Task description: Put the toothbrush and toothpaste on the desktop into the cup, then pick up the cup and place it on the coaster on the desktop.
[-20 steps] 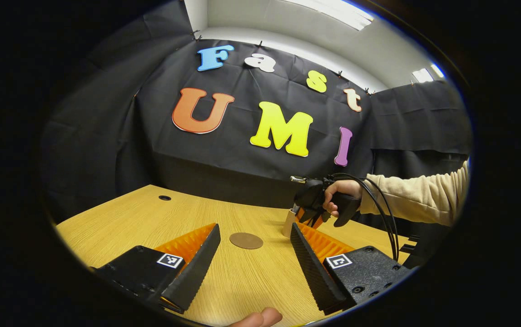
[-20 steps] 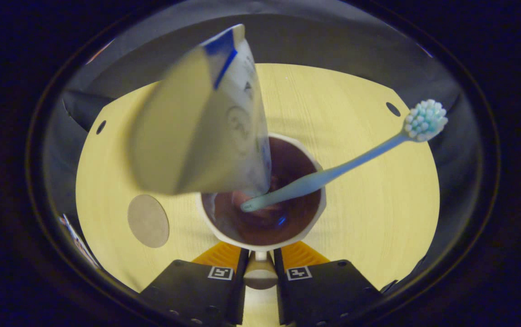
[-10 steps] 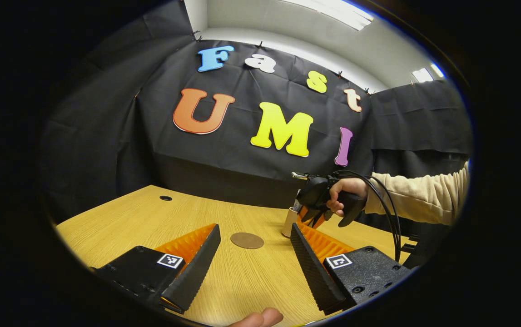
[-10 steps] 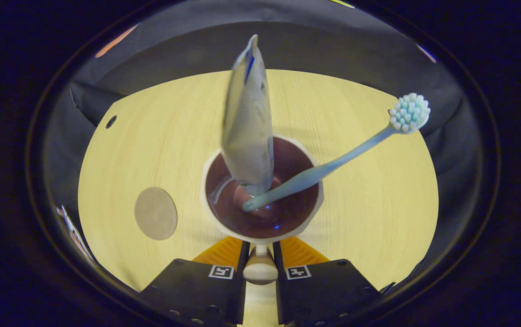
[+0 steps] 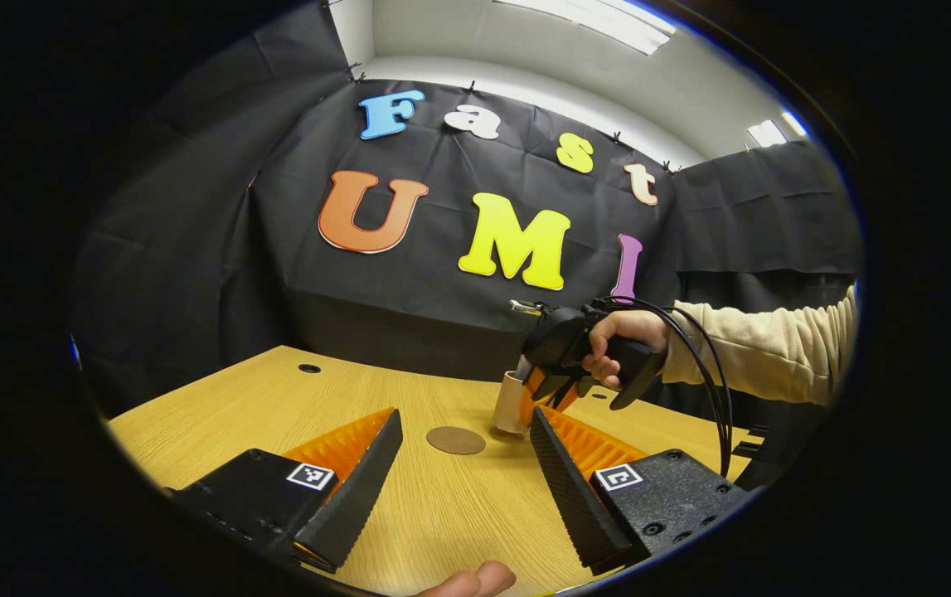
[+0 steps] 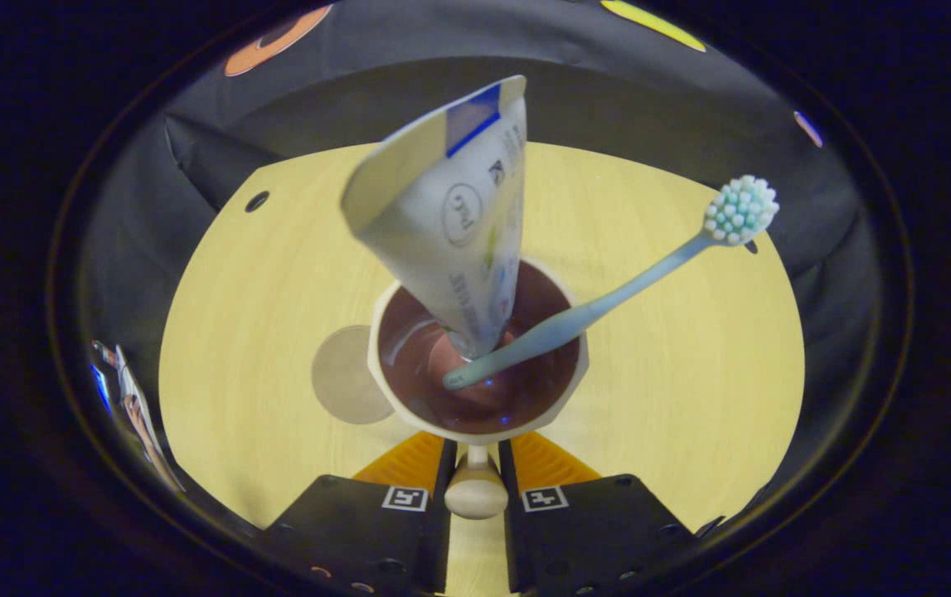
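Clamped on the cup [image 6: 479,365] handle, right gripper [image 6: 475,473]; coaster [image 6: 346,385] seemingly just beside; left gripper [image 5: 463,464] gapes.

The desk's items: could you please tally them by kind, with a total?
Cup: 1
Toothbrush: 1
Toothpaste tube: 1
Coaster: 1
Total: 4
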Demonstrator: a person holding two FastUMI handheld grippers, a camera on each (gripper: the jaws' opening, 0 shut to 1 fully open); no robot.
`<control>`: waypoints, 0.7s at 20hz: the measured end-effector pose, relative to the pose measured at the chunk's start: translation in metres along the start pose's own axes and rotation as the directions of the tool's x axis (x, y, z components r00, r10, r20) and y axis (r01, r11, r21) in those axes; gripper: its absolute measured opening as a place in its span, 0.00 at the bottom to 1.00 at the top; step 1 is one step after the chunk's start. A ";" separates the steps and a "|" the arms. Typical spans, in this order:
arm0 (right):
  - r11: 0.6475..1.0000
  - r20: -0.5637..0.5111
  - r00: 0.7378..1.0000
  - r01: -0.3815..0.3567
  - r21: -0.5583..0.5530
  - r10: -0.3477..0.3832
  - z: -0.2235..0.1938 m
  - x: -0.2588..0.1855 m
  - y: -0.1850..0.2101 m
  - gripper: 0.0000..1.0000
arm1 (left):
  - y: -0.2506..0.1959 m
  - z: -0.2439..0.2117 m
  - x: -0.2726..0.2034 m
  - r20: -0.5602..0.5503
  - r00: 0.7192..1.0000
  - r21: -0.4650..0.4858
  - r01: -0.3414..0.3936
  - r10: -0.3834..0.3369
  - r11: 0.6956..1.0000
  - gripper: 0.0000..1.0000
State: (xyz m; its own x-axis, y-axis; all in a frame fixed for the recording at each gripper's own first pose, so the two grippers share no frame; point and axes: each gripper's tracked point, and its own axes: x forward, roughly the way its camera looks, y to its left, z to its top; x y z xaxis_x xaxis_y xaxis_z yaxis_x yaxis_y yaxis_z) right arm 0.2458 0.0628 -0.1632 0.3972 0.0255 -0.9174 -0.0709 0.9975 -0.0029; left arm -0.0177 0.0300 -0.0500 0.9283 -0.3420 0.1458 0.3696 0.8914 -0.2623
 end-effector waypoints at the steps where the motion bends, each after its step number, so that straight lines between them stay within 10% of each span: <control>1: 1.000 -0.003 1.000 -0.008 -0.022 0.008 -0.001 0.000 0.000 0.25 | 0.000 0.001 -0.002 0.003 1.000 0.001 -0.001 0.001 1.000 0.98; 14: 0.987 -0.027 0.999 -0.031 -0.156 0.027 -0.012 0.006 0.015 0.24 | 0.021 -0.004 -0.017 -0.015 0.998 -0.031 -0.059 0.058 0.998 0.98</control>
State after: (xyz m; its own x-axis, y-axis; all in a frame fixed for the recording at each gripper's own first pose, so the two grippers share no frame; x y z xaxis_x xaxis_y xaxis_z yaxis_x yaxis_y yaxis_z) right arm 0.2362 0.0768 -0.1740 0.3703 0.0504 -0.9275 -0.2245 0.9738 -0.0367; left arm -0.0251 0.0532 -0.0623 0.9488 -0.2939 0.1162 0.3156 0.9001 -0.3003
